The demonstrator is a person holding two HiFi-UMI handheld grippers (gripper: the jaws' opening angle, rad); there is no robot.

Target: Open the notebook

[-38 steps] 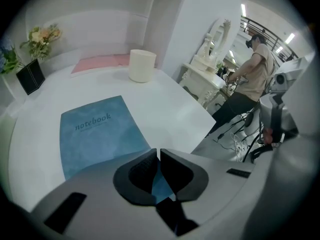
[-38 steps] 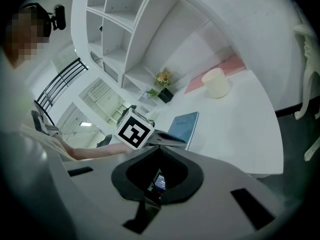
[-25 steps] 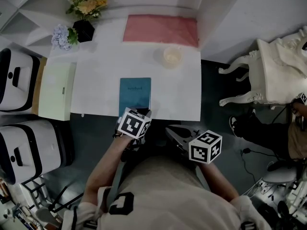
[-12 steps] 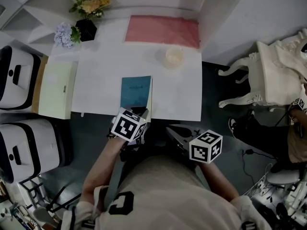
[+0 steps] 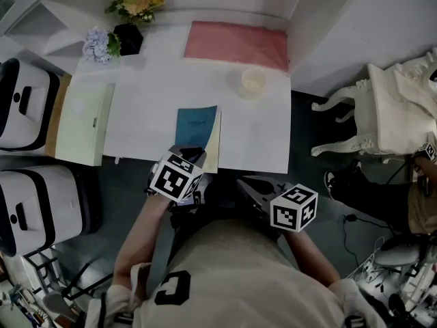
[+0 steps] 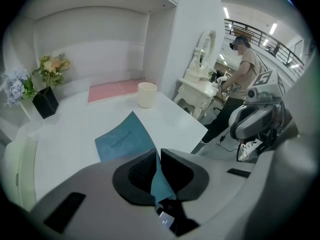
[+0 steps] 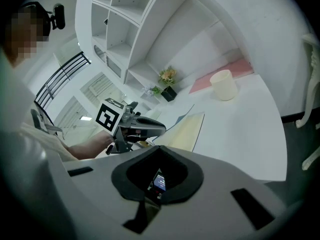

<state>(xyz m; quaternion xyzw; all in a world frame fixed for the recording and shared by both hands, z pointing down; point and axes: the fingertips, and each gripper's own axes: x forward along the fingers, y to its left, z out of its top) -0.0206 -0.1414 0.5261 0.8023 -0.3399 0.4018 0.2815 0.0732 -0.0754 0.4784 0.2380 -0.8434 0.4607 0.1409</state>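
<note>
A teal notebook lies near the front edge of the white table. Its cover is raised at the near corner, and a cream page shows along its right side. My left gripper is shut on that near cover corner. In the left gripper view the teal cover runs down between the pads of the left gripper. My right gripper hangs off the table's front edge, right of the notebook, jaws together with nothing in them. The right gripper view shows its tips, the cream page and the left gripper.
A cream cup stands behind the notebook, with a pink mat at the back. Flowers in a black pot sit at the back left. A pale green cabinet adjoins the table's left side. A white ornate chair stands to the right.
The left gripper has risen and drifted left with the cover corner. The cover has lifted off the flat book, baring the cream page. The right gripper has stayed still.
</note>
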